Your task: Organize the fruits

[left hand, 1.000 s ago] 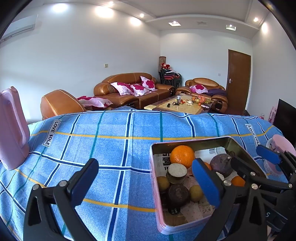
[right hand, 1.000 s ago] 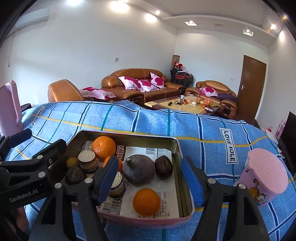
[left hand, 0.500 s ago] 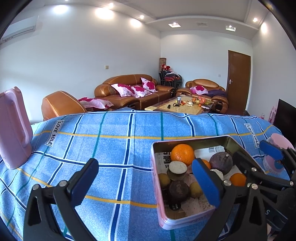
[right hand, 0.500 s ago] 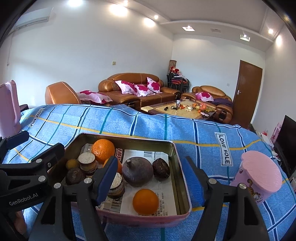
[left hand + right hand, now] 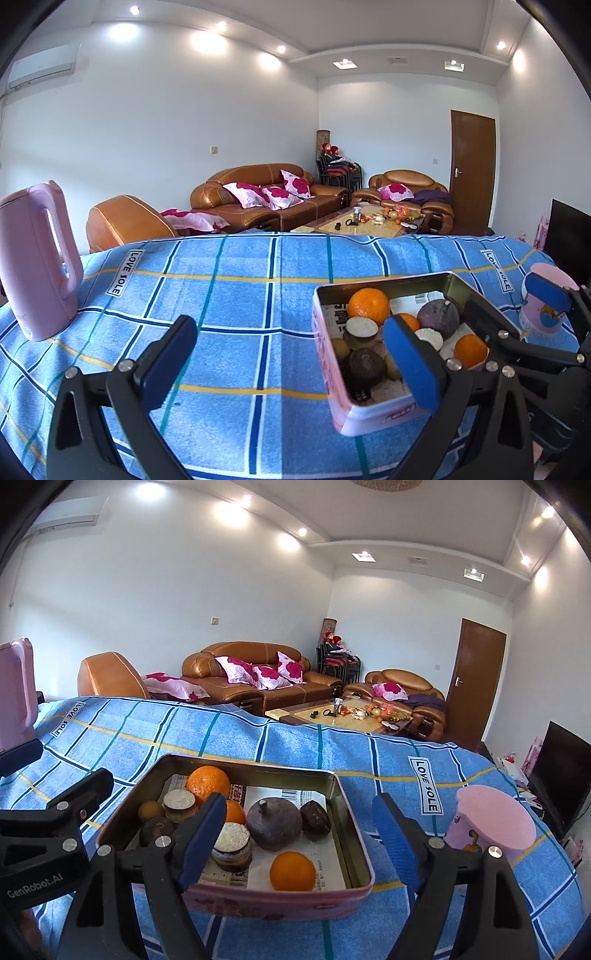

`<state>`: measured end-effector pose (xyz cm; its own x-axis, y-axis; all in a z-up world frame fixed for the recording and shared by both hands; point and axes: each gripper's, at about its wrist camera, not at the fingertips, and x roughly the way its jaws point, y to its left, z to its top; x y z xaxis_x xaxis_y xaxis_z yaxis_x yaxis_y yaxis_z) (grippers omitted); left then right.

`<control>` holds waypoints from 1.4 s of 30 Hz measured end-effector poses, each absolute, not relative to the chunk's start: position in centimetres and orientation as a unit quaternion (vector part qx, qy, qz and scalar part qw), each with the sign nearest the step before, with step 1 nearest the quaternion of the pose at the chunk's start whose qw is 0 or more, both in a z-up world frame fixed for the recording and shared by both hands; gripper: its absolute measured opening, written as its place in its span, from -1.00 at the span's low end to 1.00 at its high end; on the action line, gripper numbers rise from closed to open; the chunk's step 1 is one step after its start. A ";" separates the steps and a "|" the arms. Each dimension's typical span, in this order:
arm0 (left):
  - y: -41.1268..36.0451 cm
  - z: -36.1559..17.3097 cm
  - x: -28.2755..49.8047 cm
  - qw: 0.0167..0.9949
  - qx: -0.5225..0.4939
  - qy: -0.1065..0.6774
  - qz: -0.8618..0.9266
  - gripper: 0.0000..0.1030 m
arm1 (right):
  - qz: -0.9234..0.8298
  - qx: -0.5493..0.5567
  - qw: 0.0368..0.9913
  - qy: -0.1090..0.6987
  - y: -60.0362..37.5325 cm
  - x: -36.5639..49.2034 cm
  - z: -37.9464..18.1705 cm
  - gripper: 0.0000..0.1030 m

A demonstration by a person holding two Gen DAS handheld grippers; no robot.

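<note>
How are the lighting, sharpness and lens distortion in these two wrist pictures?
Left wrist view: bright and sharp, ceiling spotlights blown out, blue cloth edge bowed by the fisheye, corners dark. Right wrist view: equally sharp, oranges in the tin evenly lit with soft shadows, no motion blur, same barrel curve and dark corners.

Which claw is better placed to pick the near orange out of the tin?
Right, I'd judge. The right claw is open, having just widened, and faces the tin with the near orange ahead. The left claw, also open, frames mostly bare blue cloth.
</note>
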<state>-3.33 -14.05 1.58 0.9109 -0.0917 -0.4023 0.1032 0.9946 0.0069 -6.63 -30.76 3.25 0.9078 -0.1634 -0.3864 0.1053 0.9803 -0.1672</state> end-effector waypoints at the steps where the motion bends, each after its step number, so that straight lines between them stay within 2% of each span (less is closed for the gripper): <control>1: -13.9 1.6 -3.5 0.978 0.014 0.204 -0.050 1.00 | -0.069 -0.070 0.974 0.204 -30.6 -6.8 3.2 0.60; 16: -12.6 1.7 -5.8 0.979 0.013 0.194 -0.058 1.00 | -0.072 -0.043 0.976 0.202 -30.0 -9.4 3.2 0.61; 42: -11.3 1.7 -7.6 0.982 0.008 0.181 -0.044 1.00 | -0.102 -0.031 0.984 0.143 -29.1 -13.0 3.9 0.61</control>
<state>-7.55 -11.33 1.73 0.9303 -0.0839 -0.3570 0.0893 0.9960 -0.0012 -12.97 -29.13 3.92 0.9382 -0.2100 -0.2749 0.1923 0.9772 -0.0902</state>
